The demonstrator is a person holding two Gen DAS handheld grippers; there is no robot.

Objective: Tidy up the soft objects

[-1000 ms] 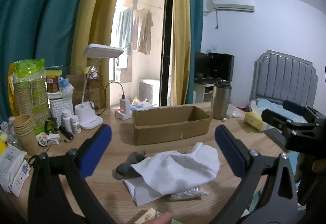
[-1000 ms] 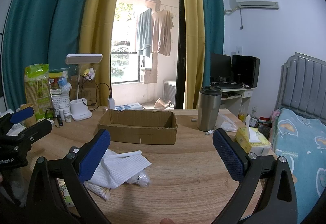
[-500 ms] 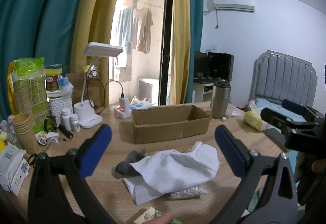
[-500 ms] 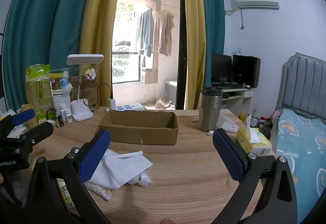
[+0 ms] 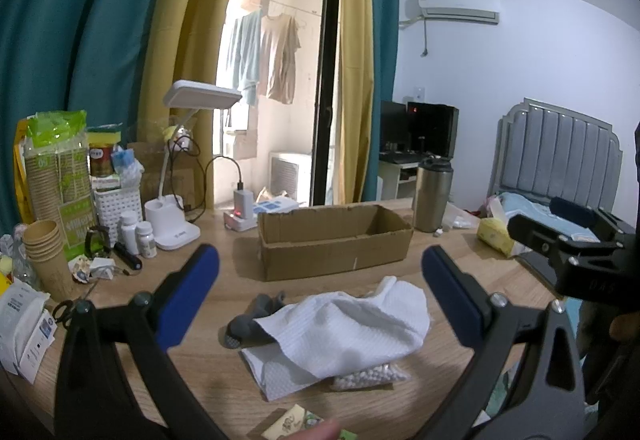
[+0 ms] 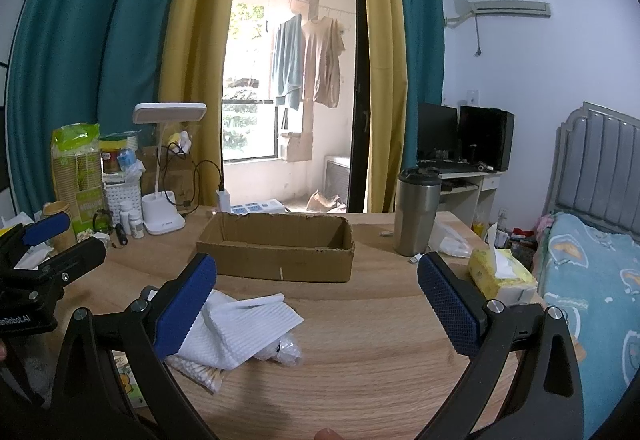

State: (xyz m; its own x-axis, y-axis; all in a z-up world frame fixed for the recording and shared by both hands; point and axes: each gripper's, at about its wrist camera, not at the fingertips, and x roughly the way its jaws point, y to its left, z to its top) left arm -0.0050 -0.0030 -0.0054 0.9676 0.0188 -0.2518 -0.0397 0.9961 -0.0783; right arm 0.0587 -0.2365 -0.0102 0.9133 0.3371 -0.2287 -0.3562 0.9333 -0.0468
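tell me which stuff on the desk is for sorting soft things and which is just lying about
For the job: white cloth, grey sock, bag of beads, cotton swabs, box.

Lying about: lamp, steel mug, tissue pack, paper cups, pill bottles, power strip.

White waffle-textured cloth (image 5: pixel 340 324) draped over a grey item (image 5: pixel 256 320); brown cardboard box (image 5: pixel 332 240) on the pale wood-grain table (image 6: pixel 360 360). Blue pads (image 5: pixel 188 296) on black grippers, yellow tissue pack (image 6: pixel 500 276) right, teal and mustard curtains (image 6: pixel 120 59) far.
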